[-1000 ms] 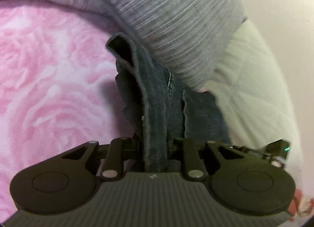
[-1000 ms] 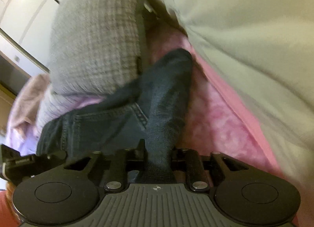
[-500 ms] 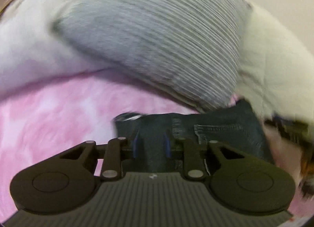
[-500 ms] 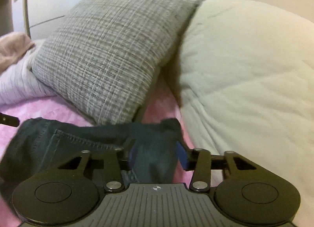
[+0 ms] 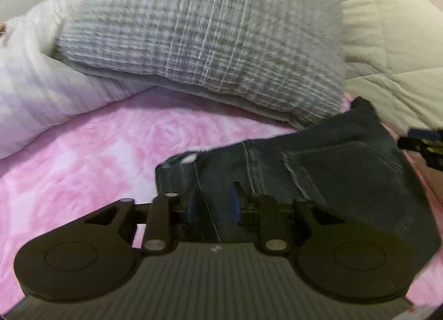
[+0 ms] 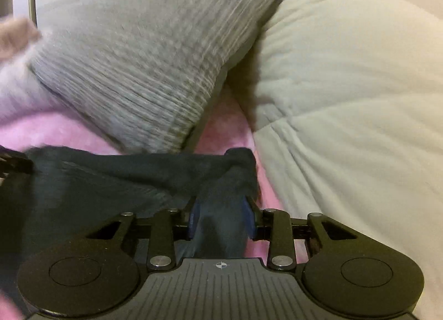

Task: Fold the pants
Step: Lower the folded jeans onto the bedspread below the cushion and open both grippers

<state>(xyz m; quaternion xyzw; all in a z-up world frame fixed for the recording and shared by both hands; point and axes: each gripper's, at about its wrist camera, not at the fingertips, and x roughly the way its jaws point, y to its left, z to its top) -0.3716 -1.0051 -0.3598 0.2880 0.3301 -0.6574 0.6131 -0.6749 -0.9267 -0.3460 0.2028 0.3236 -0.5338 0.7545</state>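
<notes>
Left gripper [image 5: 212, 206] jaws clamped on dark denim pants [image 5: 332, 170], fabric bunched between pads. Right gripper [image 6: 221, 219] jaws clamped on the other corner. Pants stretched between both, above pink bedspread [image 5: 97, 154]; grey pillow [image 5: 207, 35] beyond jaws.

The pants [image 5: 332, 170] lie on the bed [image 5: 97, 154], near its head. Behind them a pillow [image 5: 207, 29] leans, with a quilt [image 5: 393, 51] to its right and a blanket [image 5: 36, 76] to its left, along the bed's head edge.
</notes>
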